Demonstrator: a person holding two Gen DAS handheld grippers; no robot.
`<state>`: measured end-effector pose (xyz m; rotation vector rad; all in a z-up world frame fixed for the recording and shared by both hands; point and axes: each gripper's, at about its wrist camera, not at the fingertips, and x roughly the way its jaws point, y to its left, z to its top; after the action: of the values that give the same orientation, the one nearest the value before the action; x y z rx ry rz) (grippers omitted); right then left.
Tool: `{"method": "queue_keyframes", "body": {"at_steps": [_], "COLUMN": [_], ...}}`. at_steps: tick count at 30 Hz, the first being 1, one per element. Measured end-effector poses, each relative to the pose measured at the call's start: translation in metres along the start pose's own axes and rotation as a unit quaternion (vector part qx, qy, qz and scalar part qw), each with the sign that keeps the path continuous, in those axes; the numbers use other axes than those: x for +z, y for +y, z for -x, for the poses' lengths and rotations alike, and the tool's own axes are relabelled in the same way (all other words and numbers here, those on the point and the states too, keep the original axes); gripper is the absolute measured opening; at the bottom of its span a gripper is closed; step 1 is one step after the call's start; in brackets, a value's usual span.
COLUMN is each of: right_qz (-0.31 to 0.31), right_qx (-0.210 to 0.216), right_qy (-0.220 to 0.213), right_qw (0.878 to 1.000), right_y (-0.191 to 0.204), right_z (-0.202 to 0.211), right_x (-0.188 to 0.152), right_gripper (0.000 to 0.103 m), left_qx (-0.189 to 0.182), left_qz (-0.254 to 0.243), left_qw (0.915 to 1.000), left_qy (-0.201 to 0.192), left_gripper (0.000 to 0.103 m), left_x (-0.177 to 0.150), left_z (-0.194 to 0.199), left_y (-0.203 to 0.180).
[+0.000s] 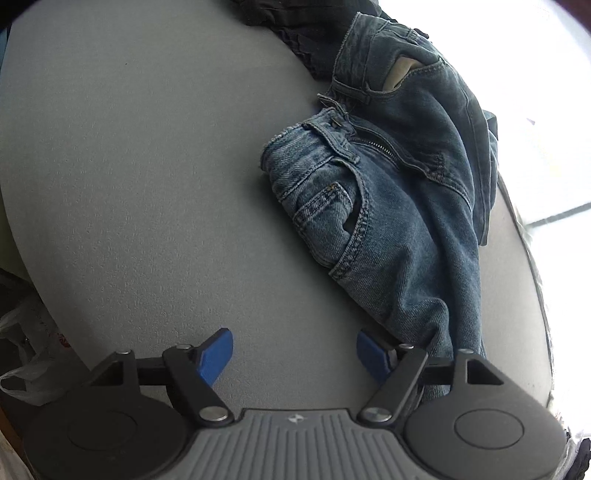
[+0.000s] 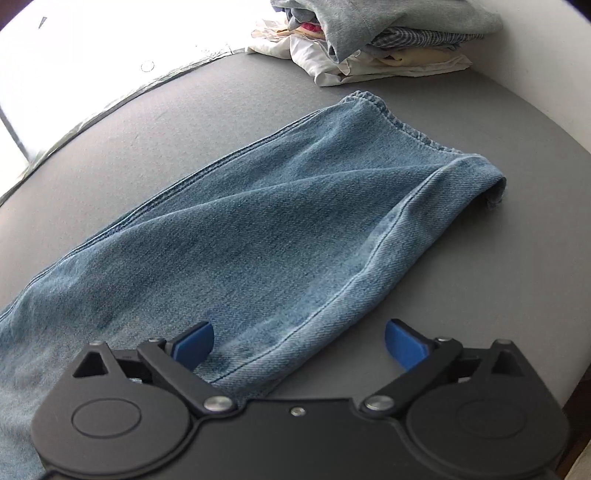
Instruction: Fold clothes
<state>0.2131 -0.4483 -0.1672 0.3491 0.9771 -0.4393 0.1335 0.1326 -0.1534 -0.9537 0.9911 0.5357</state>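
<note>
A pair of blue jeans [image 1: 399, 206] lies crumpled on the grey table [image 1: 147, 166], waistband, zipper and pockets facing up at the right of the left wrist view. My left gripper [image 1: 294, 354] hangs open just above the table, its right finger beside the denim. In the right wrist view the lighter trouser leg [image 2: 280, 218] stretches flat across the table toward its hem at the far right. My right gripper [image 2: 299, 341] is open over the leg's near seam, with nothing between the blue pads [image 2: 400, 345].
A black garment [image 1: 295, 26] lies at the table's far edge beyond the jeans. A stack of folded clothes [image 2: 380, 40] sits at the far side in the right wrist view. A plastic bag [image 1: 26, 354] hangs off the table's left. Bright window light lies beyond the table's edge [image 2: 92, 114].
</note>
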Motion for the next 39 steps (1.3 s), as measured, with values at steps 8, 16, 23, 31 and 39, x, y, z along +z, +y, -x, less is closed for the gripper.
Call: {"method": "queue_keyframes", "body": {"at_steps": [8, 16, 23, 31, 39], "right_qz": [-0.041, -0.057, -0.051, -0.021, 0.008], "right_qx": [-0.061, -0.077, -0.074, -0.054, 0.002], "right_qy": [-0.026, -0.040, -0.048, -0.054, -0.035], "right_qw": [0.997, 0.995, 0.995, 0.997, 0.999], "right_y": [0.015, 0.021, 0.024, 0.020, 0.001], "right_z": [-0.004, -0.004, -0.007, -0.005, 0.003], "right_x": [-0.003, -0.008, -0.010, -0.013, -0.008], "right_gripper": [0.103, 0.103, 0.103, 0.103, 0.102], "left_qx": [-0.020, -0.032, -0.001, 0.015, 0.126], "left_qz": [0.008, 0.027, -0.025, 0.016, 0.008], "left_qw": [0.9998, 0.9989, 0.9926, 0.9799, 0.9763], "left_qy": [0.002, -0.020, -0.119, -0.198, -0.176], "left_gripper": [0.082, 0.052, 0.014, 0.013, 0.038], "left_x": [0.054, 0.077, 0.067, 0.067, 0.040], "left_z": [-0.027, -0.044, 0.000, 0.074, 0.064], "left_y": [-0.007, -0.024, -0.035, -0.001, 0.011]}}
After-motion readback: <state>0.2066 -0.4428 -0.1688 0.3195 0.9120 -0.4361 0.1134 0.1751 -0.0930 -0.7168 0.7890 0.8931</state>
